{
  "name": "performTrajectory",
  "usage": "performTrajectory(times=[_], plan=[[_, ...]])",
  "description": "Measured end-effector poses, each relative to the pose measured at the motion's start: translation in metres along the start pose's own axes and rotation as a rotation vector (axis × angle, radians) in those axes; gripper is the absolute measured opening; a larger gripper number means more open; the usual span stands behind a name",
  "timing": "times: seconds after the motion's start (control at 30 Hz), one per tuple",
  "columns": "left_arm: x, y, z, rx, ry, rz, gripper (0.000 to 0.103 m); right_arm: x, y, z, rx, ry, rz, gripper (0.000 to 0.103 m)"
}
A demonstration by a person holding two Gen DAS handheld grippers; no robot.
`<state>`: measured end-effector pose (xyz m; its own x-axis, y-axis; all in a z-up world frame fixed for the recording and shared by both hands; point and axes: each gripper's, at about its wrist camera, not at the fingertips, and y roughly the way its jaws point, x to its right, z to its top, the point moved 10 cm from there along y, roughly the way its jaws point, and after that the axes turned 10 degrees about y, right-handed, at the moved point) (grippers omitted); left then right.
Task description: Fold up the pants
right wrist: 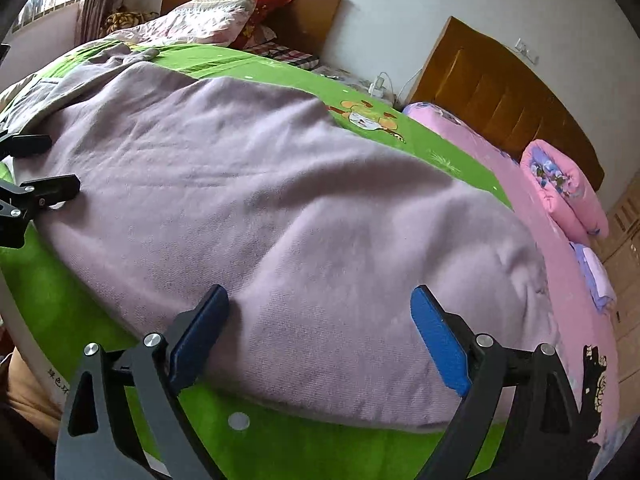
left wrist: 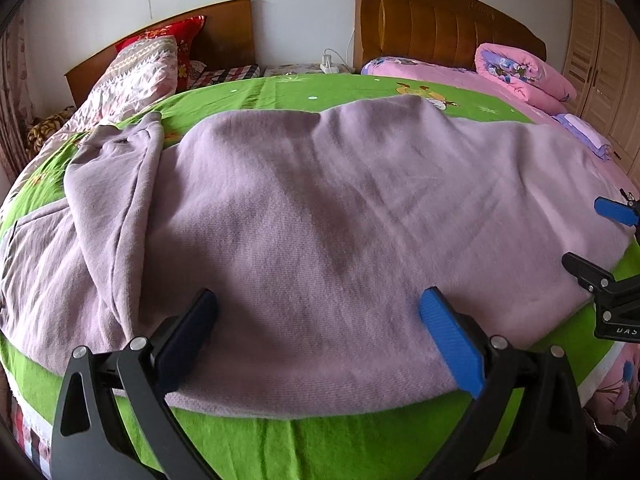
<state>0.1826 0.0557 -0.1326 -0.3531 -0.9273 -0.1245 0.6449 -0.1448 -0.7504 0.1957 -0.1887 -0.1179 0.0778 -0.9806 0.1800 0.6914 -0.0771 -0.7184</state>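
Note:
Lilac pants [left wrist: 320, 200] lie spread flat across a green bed sheet [left wrist: 320, 448], one part folded over in a ridge at the left [left wrist: 112, 184]. My left gripper [left wrist: 318, 296] stands open over the near edge of the fabric, nothing pinched between its fingers. In the right wrist view the same pants [right wrist: 280, 200] fill the middle. My right gripper [right wrist: 320, 292] is open above their near right end, the cloth lying under the gap. Each gripper shows in the other's view: the right one [left wrist: 596, 236] at the right edge, the left one [right wrist: 62, 164] at the left edge.
A rolled pink quilt [left wrist: 524, 72] and pink bedding lie to the right. Patterned pillows [left wrist: 140, 68] sit at the back left before a wooden headboard [left wrist: 440, 20]. A wardrobe [left wrist: 604, 60] stands at the far right. A power strip [left wrist: 330, 66] rests between the beds.

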Motion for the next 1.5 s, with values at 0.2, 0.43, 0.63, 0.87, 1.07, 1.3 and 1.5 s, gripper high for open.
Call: performTrajectory(times=[0.2,0.43,0.63,0.87,1.07,1.3,1.5], plan=[[-0.007,-0.015,-0.009,0.006,-0.025,0.001,0.101,0.0,0.001,0.0,0.006,0.013,0.007,0.088],[-0.011,-0.015,-0.015,0.001,-0.008,-0.015,0.101,0.0,0.001,-0.001,0.01,0.025,0.011,0.089],[-0.01,-0.016,-0.017,0.008,-0.006,-0.03,0.101,0.0,0.001,-0.002,0.008,0.022,0.006,0.089],[-0.012,-0.031,-0.017,0.04,-0.025,-0.091,0.101,0.002,-0.001,-0.004,-0.019,0.045,0.039,0.089],[-0.082,-0.099,-0.009,0.213,-0.14,-0.045,0.101,0.004,-0.03,0.027,0.03,0.067,0.144,0.089],[-0.188,-0.088,-0.075,0.086,-0.43,0.111,0.101,-0.074,-0.017,0.05,-0.011,0.023,0.354,0.089],[-0.25,-0.086,-0.101,0.049,-0.524,0.197,0.101,-0.093,0.015,0.018,-0.169,0.01,0.434,0.09]])
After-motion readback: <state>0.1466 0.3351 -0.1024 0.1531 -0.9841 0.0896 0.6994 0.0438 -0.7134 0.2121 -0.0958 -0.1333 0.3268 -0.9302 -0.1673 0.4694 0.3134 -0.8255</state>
